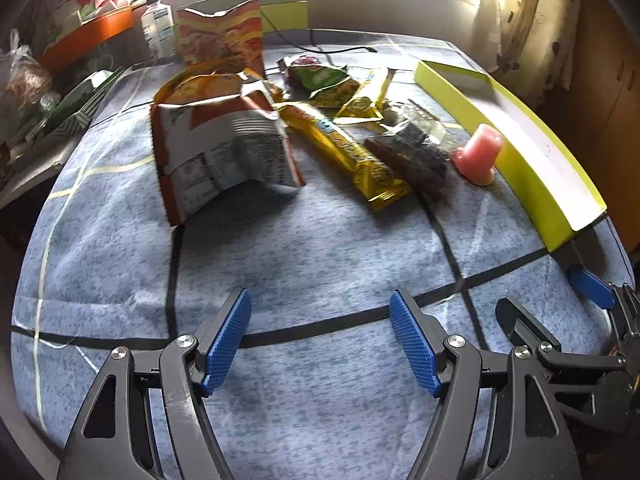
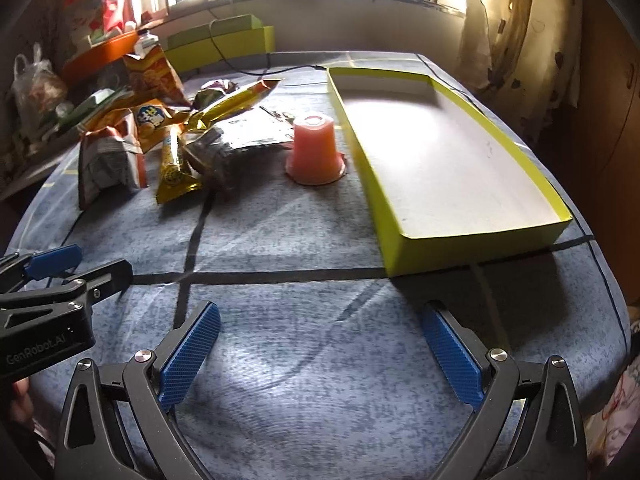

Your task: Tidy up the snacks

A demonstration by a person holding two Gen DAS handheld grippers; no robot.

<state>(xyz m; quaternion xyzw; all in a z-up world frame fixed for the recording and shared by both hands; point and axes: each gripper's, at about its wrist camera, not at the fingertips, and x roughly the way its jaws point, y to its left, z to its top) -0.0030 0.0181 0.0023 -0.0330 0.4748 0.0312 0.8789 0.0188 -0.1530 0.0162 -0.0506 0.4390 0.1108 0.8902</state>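
A heap of snack packets lies on the blue-grey cloth at the far left. Among them are an orange-and-white chip bag (image 1: 224,152) (image 2: 110,160), a long yellow wrapper (image 1: 348,152) (image 2: 174,164), a dark clear-wrapped packet (image 1: 412,156) (image 2: 240,140) and a tall orange bag (image 1: 220,36) (image 2: 152,72). A pink jelly cup (image 1: 478,154) (image 2: 315,150) stands upside down beside the shallow yellow-green tray (image 1: 532,184) (image 2: 404,248), which holds nothing. My left gripper (image 1: 320,344) (image 2: 80,268) hangs open over bare cloth, well short of the snacks. My right gripper (image 2: 320,356) (image 1: 552,292) is open too, near the tray's front corner.
Black and yellow tape lines cross the cloth (image 2: 280,280). A second yellow-green box (image 2: 224,44) and a black cable (image 2: 288,68) lie at the far edge under the window. Clutter, a plastic bag (image 2: 36,80) and an orange bin (image 1: 88,36) crowd the left side. A curtain (image 2: 520,40) hangs at right.
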